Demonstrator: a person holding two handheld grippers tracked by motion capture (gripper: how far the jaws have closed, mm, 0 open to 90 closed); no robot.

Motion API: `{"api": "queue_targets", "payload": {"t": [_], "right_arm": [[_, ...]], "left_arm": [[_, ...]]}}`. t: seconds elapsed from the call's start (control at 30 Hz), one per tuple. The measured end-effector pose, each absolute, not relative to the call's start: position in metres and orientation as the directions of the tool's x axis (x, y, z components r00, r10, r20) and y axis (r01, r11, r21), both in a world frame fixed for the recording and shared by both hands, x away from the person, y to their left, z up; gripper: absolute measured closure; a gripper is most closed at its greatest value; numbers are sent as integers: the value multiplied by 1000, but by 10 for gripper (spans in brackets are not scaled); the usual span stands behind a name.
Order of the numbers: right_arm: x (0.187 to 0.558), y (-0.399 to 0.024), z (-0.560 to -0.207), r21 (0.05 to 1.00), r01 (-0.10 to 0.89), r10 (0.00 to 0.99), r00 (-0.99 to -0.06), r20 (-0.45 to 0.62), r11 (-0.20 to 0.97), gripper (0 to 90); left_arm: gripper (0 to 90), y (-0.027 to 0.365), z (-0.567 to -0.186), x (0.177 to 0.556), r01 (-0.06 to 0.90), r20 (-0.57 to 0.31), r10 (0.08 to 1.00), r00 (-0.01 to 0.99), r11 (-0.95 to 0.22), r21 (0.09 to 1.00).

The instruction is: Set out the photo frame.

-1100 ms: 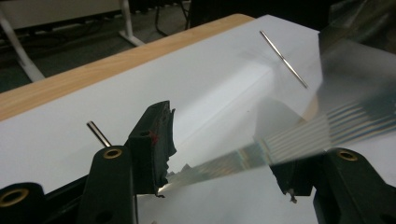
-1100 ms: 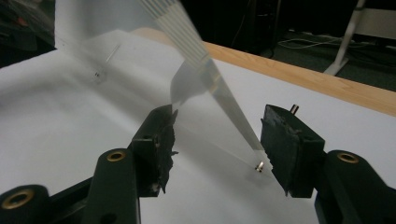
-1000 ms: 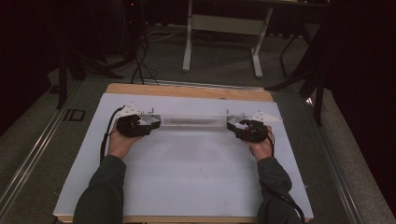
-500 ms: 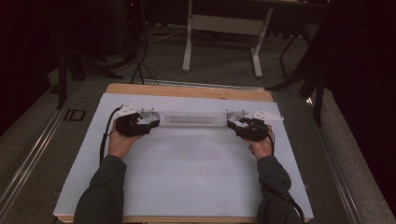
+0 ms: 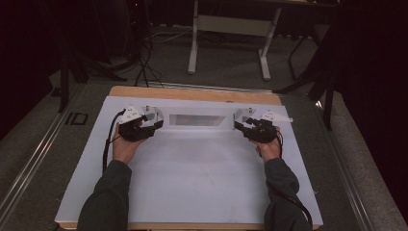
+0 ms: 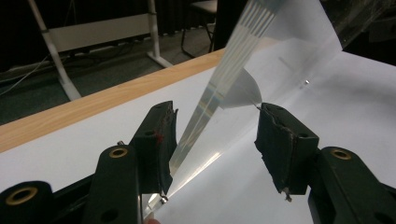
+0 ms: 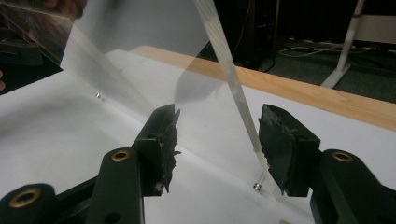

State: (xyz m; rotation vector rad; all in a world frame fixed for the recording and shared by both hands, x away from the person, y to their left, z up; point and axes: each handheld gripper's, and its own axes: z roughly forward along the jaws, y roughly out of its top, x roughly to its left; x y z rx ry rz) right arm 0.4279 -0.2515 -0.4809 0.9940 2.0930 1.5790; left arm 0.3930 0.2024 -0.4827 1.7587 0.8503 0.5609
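Both my claws, left (image 5: pixel 156 124) and right (image 5: pixel 239 126), gape around the clear box's (image 5: pixel 198 121) ends; left just narrowed, white table (image 5: pixel 202 173) bare around, grey desk frame (image 5: pixel 231 29) beyond.

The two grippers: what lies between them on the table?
In the high view, a clear plastic sheet spans from the left gripper to the right gripper, above the white table cover.

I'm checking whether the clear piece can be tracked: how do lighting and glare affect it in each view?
High view: dim room, the clear panel reads as a faint grey band on the white sheet. Left gripper view: bright streaks along its edge. Right gripper view: see-through with a pale edge; background dark.
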Motion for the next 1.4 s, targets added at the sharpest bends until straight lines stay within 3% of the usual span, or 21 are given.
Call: {"api": "queue_targets", "payload": {"t": [0.4, 0.6, 1.17, 1.23, 1.4], "right_arm": [[434, -246, -480, 935, 347, 735, -653, 181, 78, 462], [438, -237, -472, 931, 339, 776, -621, 113, 136, 483], [453, -230, -461, 915, 372, 825, -559, 86, 156, 515], [453, -232, -462, 911, 385, 832, -546, 95, 149, 529], [448, -237, -462, 913, 380, 829, -551, 95, 148, 535]], "left_arm": [[468, 201, -482, 401, 274, -45, 795, 606, -155, 949], [463, 199, -480, 411, 287, -57, 809, 585, -141, 947], [436, 186, -466, 432, 360, -60, 837, 544, -169, 917], [442, 186, -467, 432, 369, -129, 825, 550, -102, 924], [440, 184, -469, 430, 367, -129, 822, 554, -102, 925]]}}
